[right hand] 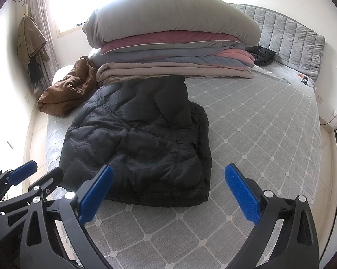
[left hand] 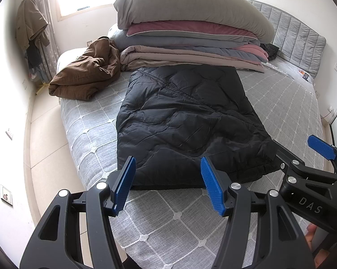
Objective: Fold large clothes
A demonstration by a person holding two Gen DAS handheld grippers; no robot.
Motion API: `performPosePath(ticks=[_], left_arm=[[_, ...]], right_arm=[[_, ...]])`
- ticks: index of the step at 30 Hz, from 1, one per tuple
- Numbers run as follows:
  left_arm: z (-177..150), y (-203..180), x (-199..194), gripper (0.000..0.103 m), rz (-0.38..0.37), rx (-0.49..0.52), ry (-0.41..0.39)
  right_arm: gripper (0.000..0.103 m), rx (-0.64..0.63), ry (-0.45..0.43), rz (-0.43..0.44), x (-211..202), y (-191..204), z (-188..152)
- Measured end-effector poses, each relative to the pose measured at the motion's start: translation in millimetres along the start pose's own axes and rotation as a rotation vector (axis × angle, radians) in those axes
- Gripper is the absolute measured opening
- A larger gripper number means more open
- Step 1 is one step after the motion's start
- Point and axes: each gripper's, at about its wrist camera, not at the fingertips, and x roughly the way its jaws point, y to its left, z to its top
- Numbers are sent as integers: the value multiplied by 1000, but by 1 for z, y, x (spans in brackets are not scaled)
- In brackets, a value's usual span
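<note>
A black puffy jacket (left hand: 186,123) (right hand: 141,139) lies folded into a long rectangle on the grey quilted bed (left hand: 172,219) (right hand: 258,123). My left gripper (left hand: 168,183) is open at the jacket's near edge; its blue pads stand apart and neither presses the cloth. From the right wrist view, the left gripper (right hand: 37,174) shows at the lower left by the jacket's near left corner. My right gripper (right hand: 169,192) is open too, just in front of the jacket's near right corner, holding nothing. In the left wrist view the right gripper (left hand: 300,152) sits by that same corner.
A crumpled brown garment (left hand: 87,71) (right hand: 67,92) lies at the back left of the bed. Behind the jacket stands a stack of folded quilts (left hand: 190,51) (right hand: 172,65) topped by a large pillow. A padded headboard (left hand: 298,35) runs along the right. A coat (left hand: 30,22) hangs on the left wall.
</note>
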Motion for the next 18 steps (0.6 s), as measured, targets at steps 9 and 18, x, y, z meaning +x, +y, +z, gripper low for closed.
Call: performPosePath(ticks=[9,18], left_arm=[[1,2,1,64,9,-16,3],[2,0,4,75,54,-3,-1]], right_arm=[[96,1,-9,-4,-1,-2,1],[96,9,-11,-7,0,-3,1]])
